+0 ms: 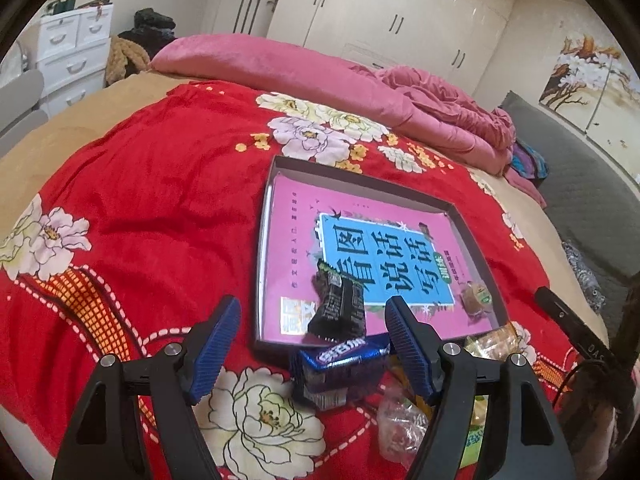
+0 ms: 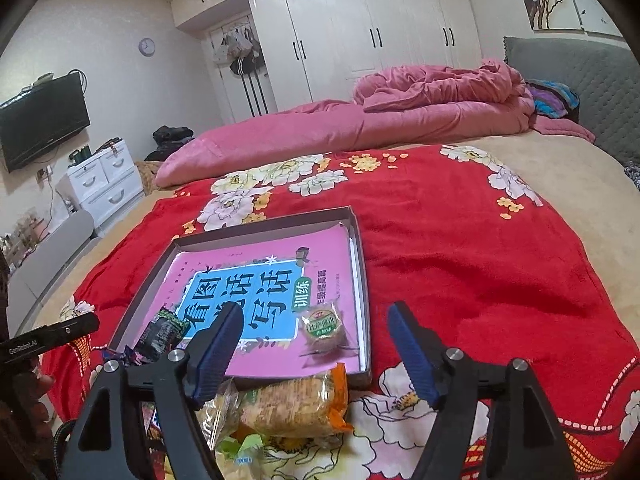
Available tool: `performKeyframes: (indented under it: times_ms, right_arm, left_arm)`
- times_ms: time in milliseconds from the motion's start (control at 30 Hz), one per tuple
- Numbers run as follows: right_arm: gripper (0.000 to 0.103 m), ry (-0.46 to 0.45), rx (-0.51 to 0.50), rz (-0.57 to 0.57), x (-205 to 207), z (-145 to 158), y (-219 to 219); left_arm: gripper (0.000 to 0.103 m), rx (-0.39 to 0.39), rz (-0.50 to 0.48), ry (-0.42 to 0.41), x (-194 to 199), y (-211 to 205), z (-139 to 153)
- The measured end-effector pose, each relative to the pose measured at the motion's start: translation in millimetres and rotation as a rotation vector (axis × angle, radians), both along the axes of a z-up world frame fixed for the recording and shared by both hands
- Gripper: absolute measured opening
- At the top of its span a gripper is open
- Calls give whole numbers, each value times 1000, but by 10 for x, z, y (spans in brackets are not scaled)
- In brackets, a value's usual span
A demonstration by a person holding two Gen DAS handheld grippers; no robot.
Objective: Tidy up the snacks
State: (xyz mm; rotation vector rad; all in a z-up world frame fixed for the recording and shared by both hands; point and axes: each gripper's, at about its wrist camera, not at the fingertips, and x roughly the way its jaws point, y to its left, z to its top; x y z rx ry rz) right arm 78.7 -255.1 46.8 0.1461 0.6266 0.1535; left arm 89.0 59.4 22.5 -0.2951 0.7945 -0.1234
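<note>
A shallow grey box lid [image 1: 276,168] [image 2: 356,216] lies on the red floral blanket with a pink book inside. A black snack packet [image 1: 338,306] [image 2: 162,334] and a round wrapped cake [image 1: 474,298] [image 2: 324,326] rest on the book. My left gripper [image 1: 314,342] is open and holds nothing; a blue wrapped snack [image 1: 340,356] lies on the blanket just past its fingers. My right gripper [image 2: 314,346] is open and holds nothing, above an orange cracker pack [image 2: 296,404] that lies in front of the lid. More clear-wrapped snacks [image 1: 400,420] [image 2: 236,448] lie nearest the cameras.
A pink quilt [image 1: 280,68] [image 2: 360,124] is bunched along the far side of the bed. A grey headboard [image 2: 576,72] stands at right. White drawers [image 1: 68,48] [image 2: 106,178], wardrobes and a wall television [image 2: 40,120] are beyond. The other gripper's black body [image 1: 572,328] [image 2: 48,340] shows at each frame's edge.
</note>
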Motion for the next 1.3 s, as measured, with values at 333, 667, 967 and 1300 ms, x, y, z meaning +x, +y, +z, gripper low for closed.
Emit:
performKeyframes:
  times_ms: [333,667,967,1300]
  right_arm:
    - [75,66,43,-14,-149,-121,-130]
    - [75,161,77,12,-176,-333,-169]
    - [74,218,114,40,-83,-481,-105]
    - [51,250,147,74,-3,-597,-34]
  left_arm:
    - [76,-8,-46,29,-114,-138,-75]
    - [76,-24,-52,80,-135,-192,-201]
    - [76,-33,-41,111,-94,-222,-314]
    - [77,-46,-22,140,-15,-241,-414]
